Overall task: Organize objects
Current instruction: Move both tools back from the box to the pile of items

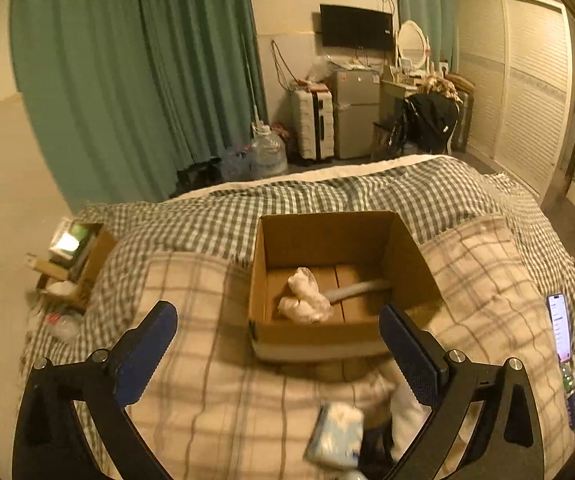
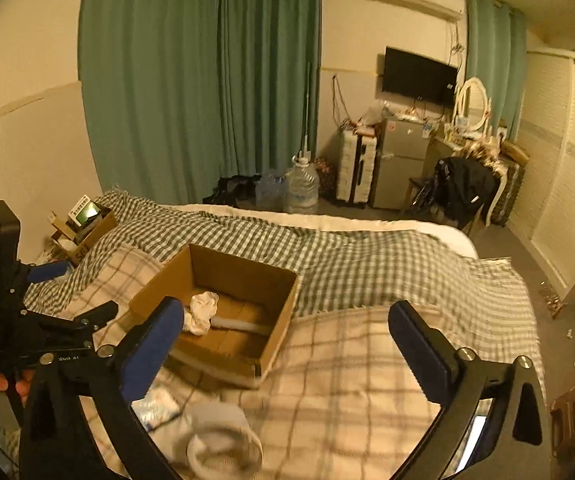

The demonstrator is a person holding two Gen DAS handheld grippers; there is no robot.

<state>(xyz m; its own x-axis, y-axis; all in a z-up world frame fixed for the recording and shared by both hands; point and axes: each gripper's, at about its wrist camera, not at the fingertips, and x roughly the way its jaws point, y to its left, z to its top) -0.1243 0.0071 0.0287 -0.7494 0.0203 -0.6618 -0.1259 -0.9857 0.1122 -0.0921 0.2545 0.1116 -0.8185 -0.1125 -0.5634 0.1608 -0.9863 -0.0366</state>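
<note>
The box [image 1: 339, 280] sits open on the bed [image 1: 367, 200], and in the left wrist view it lies at 12 o'clock from the left gripper [image 1: 279, 344], just past the fingertips. Inside it are a crumpled white cloth [image 1: 305, 296] and a grey tube-like piece [image 1: 357, 290] whose long axis runs from the cloth toward 3 o'clock. The loose things not yet in the box lie nearer than the box: a blue-white packet [image 1: 337, 436] at about 5 o'clock below the left jaws, with a white sock [image 1: 405, 412] just beside it near the right finger. Both sit behind the fingertips, so the left gripper would probably have to draw back and dip to reach them. The left jaws are spread wide with nothing between them. In the right wrist view the sock [image 2: 223, 436] lies at about 7 o'clock from the right gripper [image 2: 287, 336], low between the arms, its cuff opening upward, and the packet [image 2: 155, 404] is partly hidden behind the left finger. The box [image 2: 223, 312] is at 10 o'clock. The right jaws are also released and empty. The right gripper looks the nearer one to the sock, the left to the packet.
</note>
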